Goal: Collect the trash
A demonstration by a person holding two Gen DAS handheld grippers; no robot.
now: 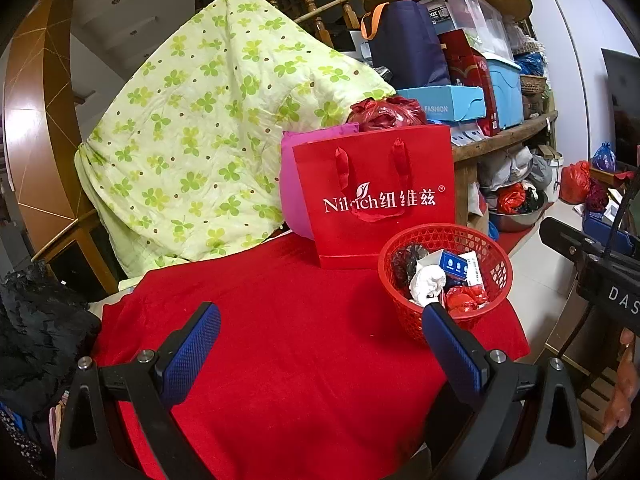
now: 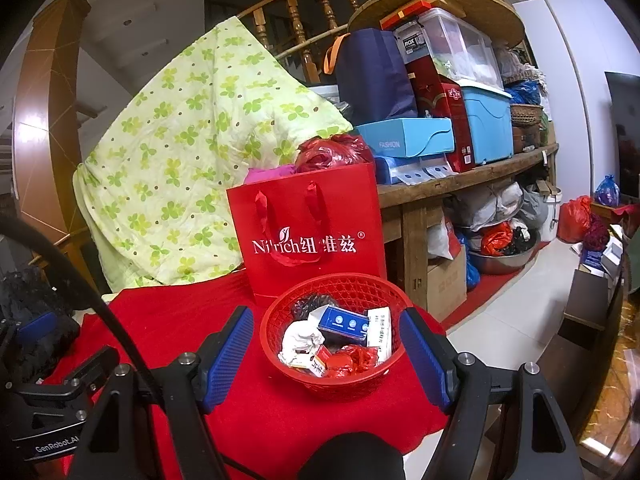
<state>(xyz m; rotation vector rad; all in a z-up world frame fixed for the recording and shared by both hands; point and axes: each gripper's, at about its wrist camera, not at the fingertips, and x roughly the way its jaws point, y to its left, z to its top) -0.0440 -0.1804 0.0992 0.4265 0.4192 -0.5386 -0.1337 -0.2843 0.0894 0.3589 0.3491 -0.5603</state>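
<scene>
A red mesh basket (image 1: 400,316) stands near the right edge of the red-covered table (image 1: 280,300). It holds crumpled white paper (image 1: 428,282), a blue box (image 1: 454,266), red wrappers and black plastic. My left gripper (image 1: 322,308) is open over bare cloth, and its right finger overlaps the basket's near side in the picture. In the right wrist view the basket (image 2: 340,384) sits just ahead of my open right gripper (image 2: 326,313), framed between its blue pads (image 2: 228,360). Nothing is held. The left gripper's body (image 2: 44,408) shows at the lower left.
A red paper gift bag (image 1: 372,196) stands right behind the basket, with a pink item and a red plastic bag in it. A green clover quilt (image 1: 192,128) is draped at the back left. A wooden shelf (image 2: 460,178) piled with boxes runs along the right.
</scene>
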